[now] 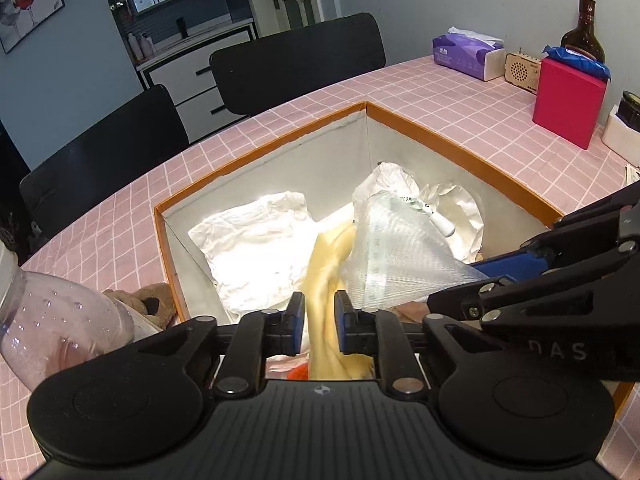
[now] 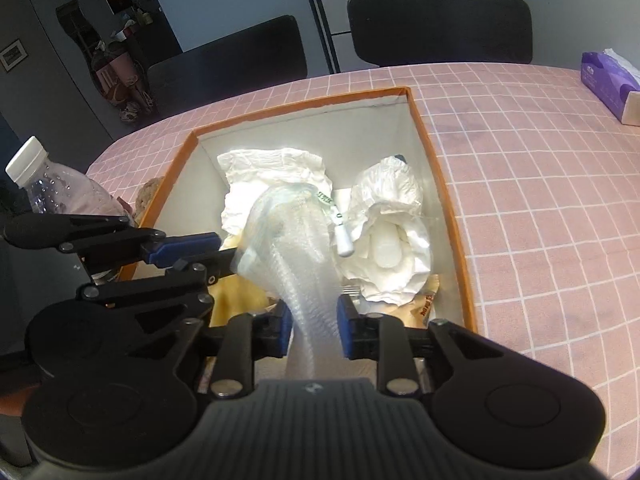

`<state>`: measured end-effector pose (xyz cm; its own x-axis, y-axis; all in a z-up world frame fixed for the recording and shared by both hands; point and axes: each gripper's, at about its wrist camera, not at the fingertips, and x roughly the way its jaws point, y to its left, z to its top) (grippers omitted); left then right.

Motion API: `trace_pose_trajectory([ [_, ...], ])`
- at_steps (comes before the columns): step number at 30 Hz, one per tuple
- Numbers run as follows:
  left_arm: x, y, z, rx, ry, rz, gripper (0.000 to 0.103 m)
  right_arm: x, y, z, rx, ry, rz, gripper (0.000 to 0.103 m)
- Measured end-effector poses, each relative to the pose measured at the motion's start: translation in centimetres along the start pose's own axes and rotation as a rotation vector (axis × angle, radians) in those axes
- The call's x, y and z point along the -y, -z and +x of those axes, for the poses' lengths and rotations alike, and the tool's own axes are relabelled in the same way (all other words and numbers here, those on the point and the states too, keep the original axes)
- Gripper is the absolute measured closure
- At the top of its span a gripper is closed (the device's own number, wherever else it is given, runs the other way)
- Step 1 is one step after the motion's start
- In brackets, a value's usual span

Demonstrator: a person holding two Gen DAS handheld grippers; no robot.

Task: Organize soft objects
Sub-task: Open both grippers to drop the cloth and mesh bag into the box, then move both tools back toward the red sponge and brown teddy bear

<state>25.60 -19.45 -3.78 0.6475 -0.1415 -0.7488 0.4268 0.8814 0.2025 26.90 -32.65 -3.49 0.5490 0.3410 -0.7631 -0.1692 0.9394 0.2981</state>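
Left claw (image 1: 319, 322) slightly parted around limp yellow cloth (image 1: 326, 264); right claw (image 2: 312, 330) likewise around light, slippery mesh bag (image 2: 288, 248); grip bunched folds.

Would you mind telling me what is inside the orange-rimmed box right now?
Inside the orange-rimmed box: crumpled white sheet, white bundle, clear bubble-wrap bag, yellow cloth. What lies beneath them is mostly covered.

Both the left gripper (image 1: 319, 322) and the right gripper (image 2: 313, 330) are matte black linkage frames with round pivot housings at either side and a ribbed black plate at the centre. Their fingers (image 1: 295, 320) carry blue pads, and silver rivets and small screws mark the joints. Pale letters "DAS" show on the right gripper's arm.
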Motion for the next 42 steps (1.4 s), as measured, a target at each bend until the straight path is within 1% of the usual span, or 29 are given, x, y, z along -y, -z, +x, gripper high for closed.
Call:
trace_pose_trajectory([
  [2,-0.1,0.0,-0.3,0.011,-0.010,-0.009,0.066,0.2,0.0,-0.3,0.005,0.010,0.003,0.074],
  [4,-0.3,-0.2,-0.7,0.027,-0.013,-0.026,0.058,0.4,-0.2,-0.5,0.010,0.016,0.009,0.072],
  [6,-0.5,-0.1,-1.6,0.047,0.002,-0.045,0.058,0.6,-0.1,-0.8,0.017,0.011,0.014,0.069],
  [10,-0.4,0.3,-3.7,0.109,-0.003,-0.055,0.055,0.4,-0.1,-2.4,0.045,0.022,0.007,0.066],
  [15,-0.5,0.9,-6.2,0.177,0.039,-0.087,0.055,-0.1,0.0,-4.9,0.095,0.014,-0.005,0.061],
  [18,-0.4,1.4,-7.5,0.211,0.033,-0.077,0.055,-0.3,0.4,-6.0,0.119,0.019,-0.014,0.060],
  [21,-0.3,2.1,-9.1,0.249,0.032,-0.060,0.055,-0.2,0.8,-6.7,0.121,0.025,-0.001,0.058],
  [26,-0.6,3.4,-11.6,0.306,0.046,-0.060,0.054,-0.2,1.5,-7.3,0.120,0.023,0.020,0.056],
  [28,-0.9,3.9,-12.5,0.328,0.064,-0.067,0.054,-0.4,1.8,-7.3,0.116,0.013,0.029,0.055],
  [31,-1.3,4.7,-13.7,0.357,0.080,-0.072,0.053,-1.3,2.1,-7.5,0.125,0.015,0.023,0.054],
  [33,-1.7,5.2,-14.4,0.372,0.086,-0.074,0.053,-2.0,2.4,-8.0,0.144,0.030,0.014,0.052],
  [36,-2.3,6.2,-15.2,0.394,0.117,-0.076,0.053,-3.3,3.2,-9.1,0.179,0.042,-0.003,0.049],
  [37,-2.6,6.7,-15.5,0.405,0.134,-0.076,0.053,-3.8,3.5,-9.5,0.188,0.040,-0.006,0.048],
  [39,-3.0,7.4,-16.0,0.424,0.159,-0.074,0.053,-4.8,4.3,-10.3,0.220,0.027,-0.010,0.043],
  [42,-3.8,8.7,-16.7,0.458,0.172,-0.071,0.053,-6.5,5.7,-11.3,0.262,-0.002,-0.033,0.039],
])
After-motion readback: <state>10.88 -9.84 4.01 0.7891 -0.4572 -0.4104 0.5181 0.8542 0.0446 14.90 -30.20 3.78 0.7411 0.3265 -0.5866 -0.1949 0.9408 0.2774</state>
